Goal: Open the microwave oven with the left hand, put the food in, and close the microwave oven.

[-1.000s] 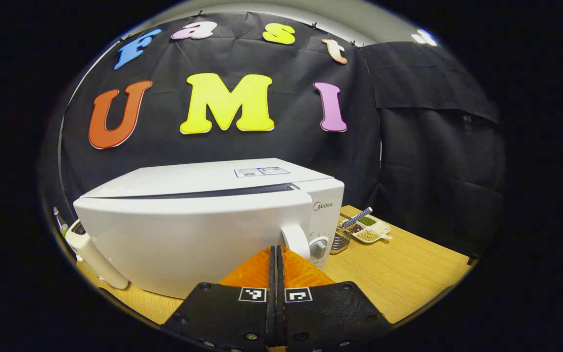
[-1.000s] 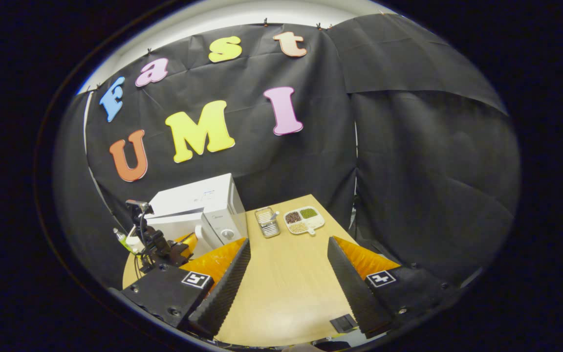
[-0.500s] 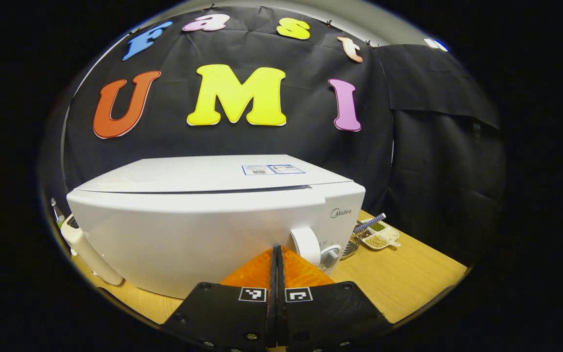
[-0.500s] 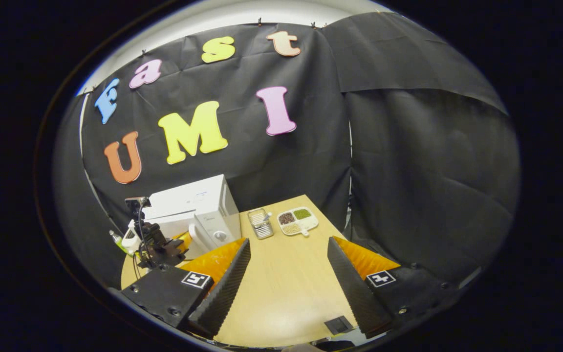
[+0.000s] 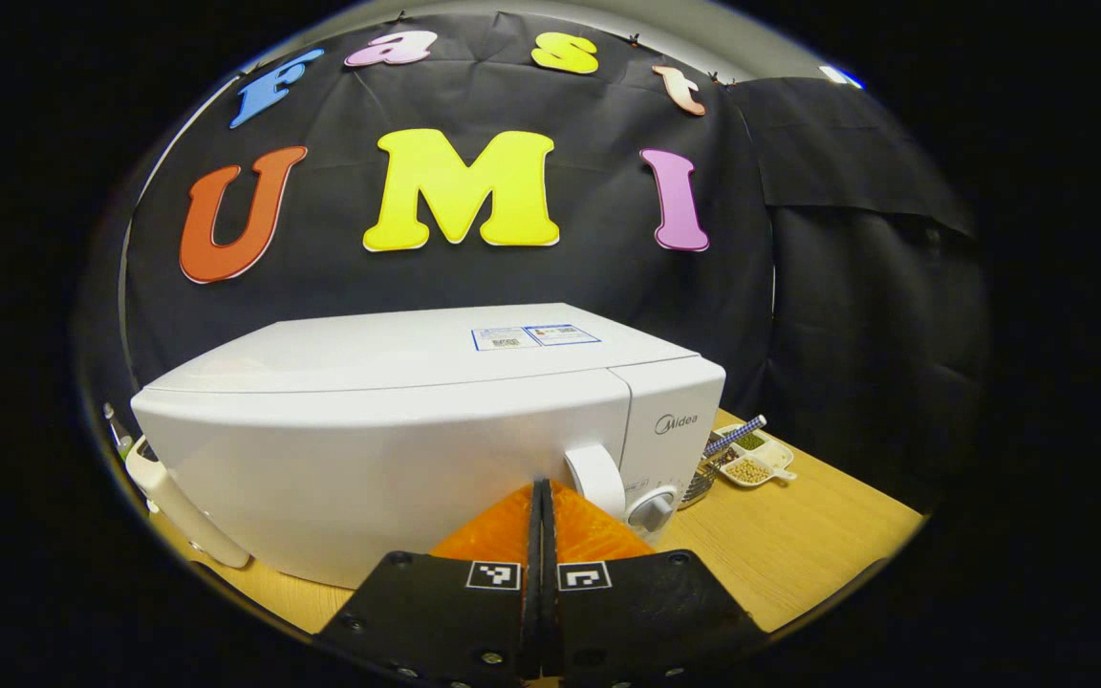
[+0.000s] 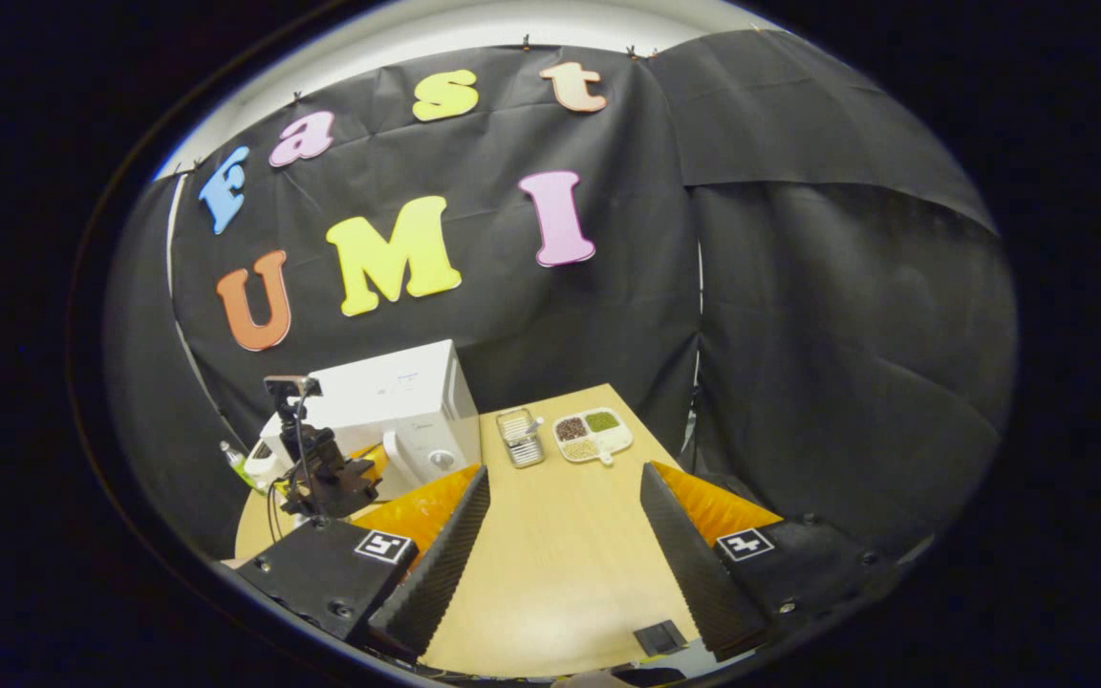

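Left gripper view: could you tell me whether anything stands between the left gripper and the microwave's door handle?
Nothing visible does. The left gripper, shut, points at the microwave oven door, with the handle just beside its tips.

white microwave (image 5: 398, 449), tan wood table (image 6: 560, 545)

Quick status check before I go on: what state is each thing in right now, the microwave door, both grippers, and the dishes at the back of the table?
microwave oven: door shut, seam flush.
left gripper: shut on nothing, tips against the door beside the handle.
right gripper: open, empty, above the table.
divided dish: upright, compartments filled with beans or grains.
metal rack: upright beside the dish, utensil in it.
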A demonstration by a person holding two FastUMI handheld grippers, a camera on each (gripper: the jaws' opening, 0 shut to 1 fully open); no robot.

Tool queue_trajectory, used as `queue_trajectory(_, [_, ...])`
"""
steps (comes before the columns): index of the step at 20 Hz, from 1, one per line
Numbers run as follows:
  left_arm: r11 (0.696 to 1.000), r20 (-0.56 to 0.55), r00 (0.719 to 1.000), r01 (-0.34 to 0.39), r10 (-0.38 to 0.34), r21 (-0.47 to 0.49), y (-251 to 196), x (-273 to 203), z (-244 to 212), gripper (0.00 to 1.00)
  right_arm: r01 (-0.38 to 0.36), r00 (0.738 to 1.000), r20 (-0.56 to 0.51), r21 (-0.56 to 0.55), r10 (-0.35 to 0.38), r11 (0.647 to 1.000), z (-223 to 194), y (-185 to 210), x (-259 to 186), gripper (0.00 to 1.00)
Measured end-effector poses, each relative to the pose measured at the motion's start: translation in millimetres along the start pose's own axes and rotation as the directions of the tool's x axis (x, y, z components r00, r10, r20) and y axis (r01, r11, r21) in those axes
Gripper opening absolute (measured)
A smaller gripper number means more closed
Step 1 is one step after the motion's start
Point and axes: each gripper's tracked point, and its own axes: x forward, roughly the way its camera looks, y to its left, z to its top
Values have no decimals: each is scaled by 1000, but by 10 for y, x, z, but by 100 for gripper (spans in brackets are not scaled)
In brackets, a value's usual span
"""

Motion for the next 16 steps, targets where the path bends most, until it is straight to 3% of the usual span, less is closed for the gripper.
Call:
queue_trajectory(5, [999, -15, 1000, -15, 15, -36, 46, -880, -112, 0, -15, 994, 106, -102, 26, 995, 287, 207, -137, 100])
queue_trajectory(8, [998, -64, 996, -63, 63, 3, 194, -1497, -164, 96, -66, 987, 135, -152, 87, 986, 351, 546, -152, 100])
queue_trajectory(9, [998, -50, 996, -69, 69, -11, 228, -1722, -84, 95, -89, 984, 136, -168, 113, 982, 359, 673, -145, 100])
queue_trajectory(10, [997, -26, 997, -73, 72, -32, 243, -1929, 35, 95, -110, 981, 141, -182, 137, 977, 356, 789, -124, 92])
queue_trajectory(11, [994, -16, 996, -91, 90, -54, 296, -2121, 138, 95, -137, 975, 145, -188, 166, 972, 362, 922, -122, 92])
queue_trajectory(12, [992, 0, 994, -106, 106, -73, 367, -2300, 242, 95, -166, 969, 149, -194, 196, 967, 353, 1049, -125, 100])
queue_trajectory(13, [987, 28, 991, -131, 134, -91, 456, -2484, 391, 95, -193, 963, 151, -201, 225, 960, 346, 1172, -133, 100])
queue_trajectory(14, [981, 52, 984, -161, 168, -112, 559, -2634, 530, 95, -212, 956, 156, -212, 248, 954, 354, 1290, -109, 92])
queue_trajectory(15, [975, 68, 980, -178, 188, -131, 634, -2765, 650, 95, -224, 953, 154, -221, 261, 949, 358, 1377, -96, 100])
queue_trajectory(16, [970, 87, 975, -192, 206, -146, 677, -2882, 767, 94, -241, 947, 158, -223, 279, 945, 357, 1473, -93, 100])
